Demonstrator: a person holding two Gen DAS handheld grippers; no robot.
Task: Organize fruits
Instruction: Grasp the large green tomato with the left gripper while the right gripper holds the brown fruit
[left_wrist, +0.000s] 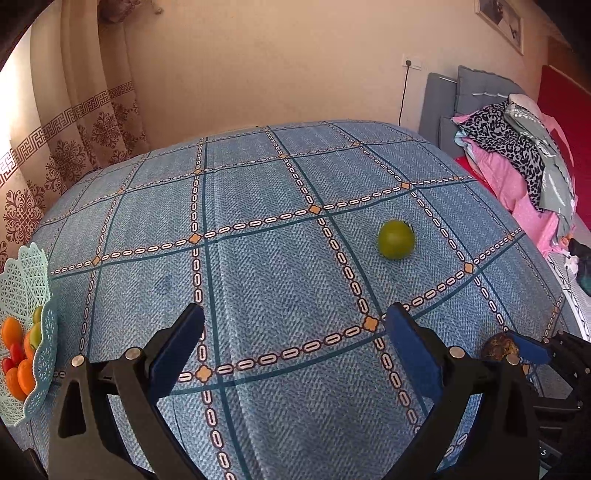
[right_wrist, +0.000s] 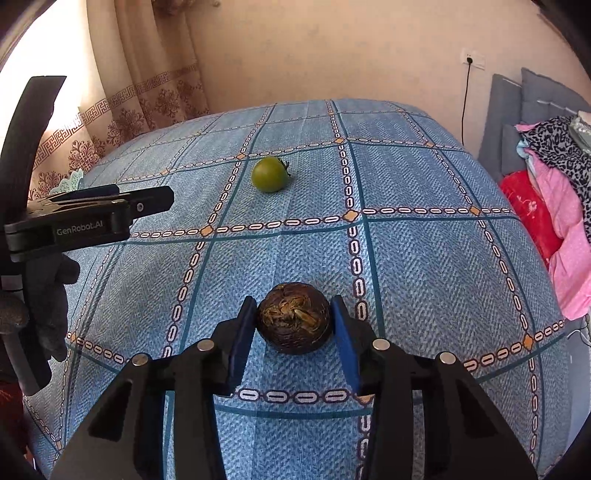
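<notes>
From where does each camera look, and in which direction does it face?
Left wrist: sits behind the open left gripper, facing across the blue tablecloth toward the wall; basket at left edge.
Right wrist: behind the right gripper, its jaws around the dark brown fruit; a gloved hand shows.
Shared: green tomato, each other's gripper.

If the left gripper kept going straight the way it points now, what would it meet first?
Nothing nearby, probably: the open left gripper faces bare blue tablecloth. The green tomato lies right of its line, the basket far left. Angled downward, it would likely meet the cloth first.
</notes>
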